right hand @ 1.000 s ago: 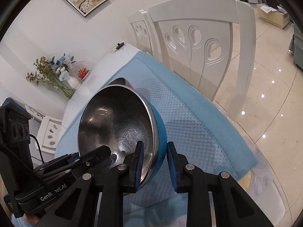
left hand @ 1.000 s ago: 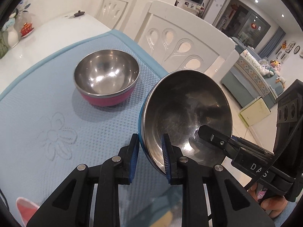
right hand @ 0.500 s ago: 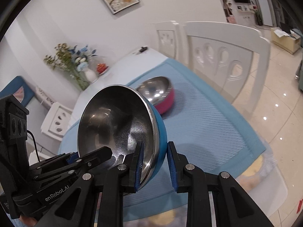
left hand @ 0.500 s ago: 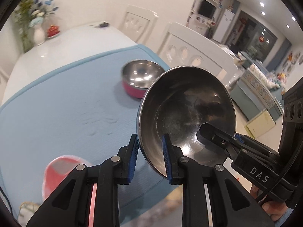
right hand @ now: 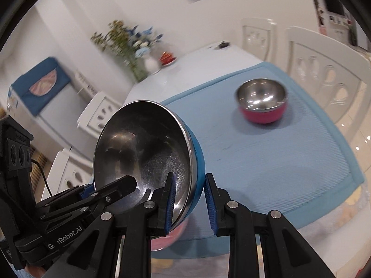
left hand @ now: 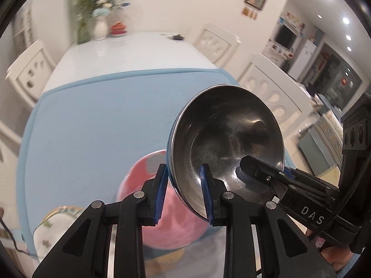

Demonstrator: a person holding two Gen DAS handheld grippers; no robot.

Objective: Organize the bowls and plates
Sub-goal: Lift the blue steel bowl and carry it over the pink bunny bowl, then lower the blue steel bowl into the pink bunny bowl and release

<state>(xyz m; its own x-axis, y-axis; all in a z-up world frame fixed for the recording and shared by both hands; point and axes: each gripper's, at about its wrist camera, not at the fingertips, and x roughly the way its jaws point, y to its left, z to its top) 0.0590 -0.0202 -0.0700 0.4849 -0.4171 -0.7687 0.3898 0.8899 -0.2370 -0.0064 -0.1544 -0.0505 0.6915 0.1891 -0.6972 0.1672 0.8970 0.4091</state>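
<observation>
held item: we have the blue-shelled steel bowl up off the table, tilted on edge, open side facing the cameras.
left gripper: jaws nearly closed, clamped on the bowl's rim; one blue pad inside, one against the outer shell.
right gripper: same pinch on the opposite side of the rim, jaws narrow, wall of the bowl between the pads.
below the bowl: pink plate sits directly under and just ahead of the left gripper, partly hidden by the fingers; in the right wrist view only a pink sliver shows under the bowl.
patterned dish: low left in the left view, beside the pink plate; blurred, we can't tell its type.
key relation: pink-shelled steel bowl stands upright on the blue mat, well apart, ahead and to the right of the right gripper. Right hand is the nearer one; not visible from the left wrist.
our read: if nesting is the aim, the carry goes forward-right, and the bowl must be levelled before lowering.
risk: two rim pinches on a tilted bowl, so uneven motion may twist it.
writing: "DAS" on the right gripper's body (left view); "GenRobot.AI", partly hidden, on the left gripper's body (right view).
</observation>
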